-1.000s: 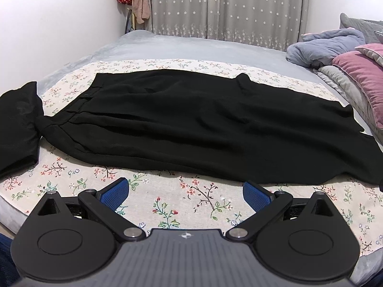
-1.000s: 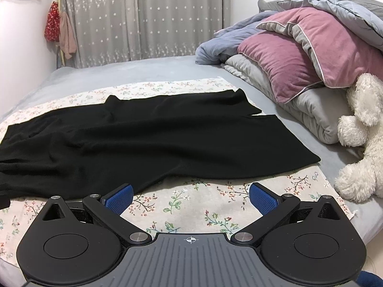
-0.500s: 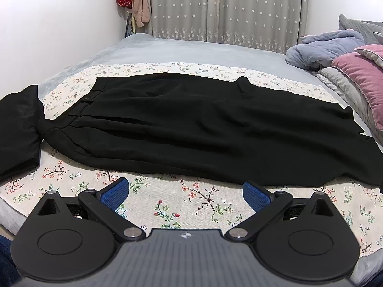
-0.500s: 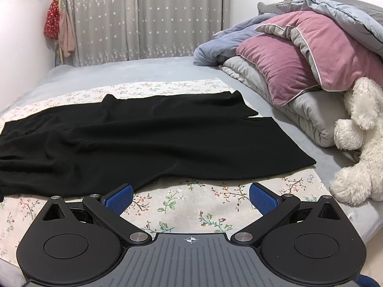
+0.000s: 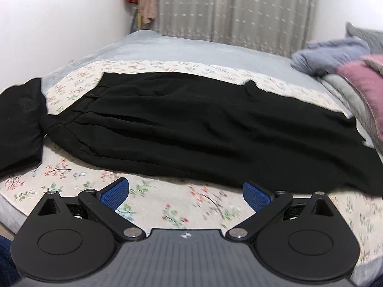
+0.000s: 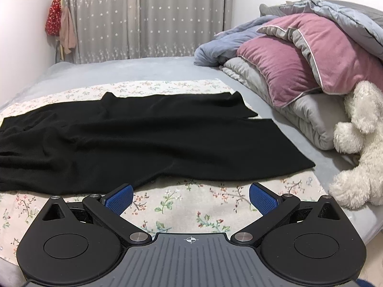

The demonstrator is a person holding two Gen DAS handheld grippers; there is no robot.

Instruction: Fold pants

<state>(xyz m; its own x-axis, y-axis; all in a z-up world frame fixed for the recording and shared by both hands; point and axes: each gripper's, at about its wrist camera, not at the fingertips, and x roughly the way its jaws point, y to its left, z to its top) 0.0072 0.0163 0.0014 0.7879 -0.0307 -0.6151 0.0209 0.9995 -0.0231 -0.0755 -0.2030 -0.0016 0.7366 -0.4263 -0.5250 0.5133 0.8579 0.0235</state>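
Both my tongs have edged closer to the black pants (image 5: 203, 129) in the past second. Left tongs (image 5: 185, 195) and right tongs (image 6: 190, 197) gape empty just short of the pants, spread lengthwise on the floral sheet (image 6: 182, 210), unfolded.

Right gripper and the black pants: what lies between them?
Only bare floral sheet. In the right wrist view, the open right gripper hangs short of the black pants' near edge, touching nothing.
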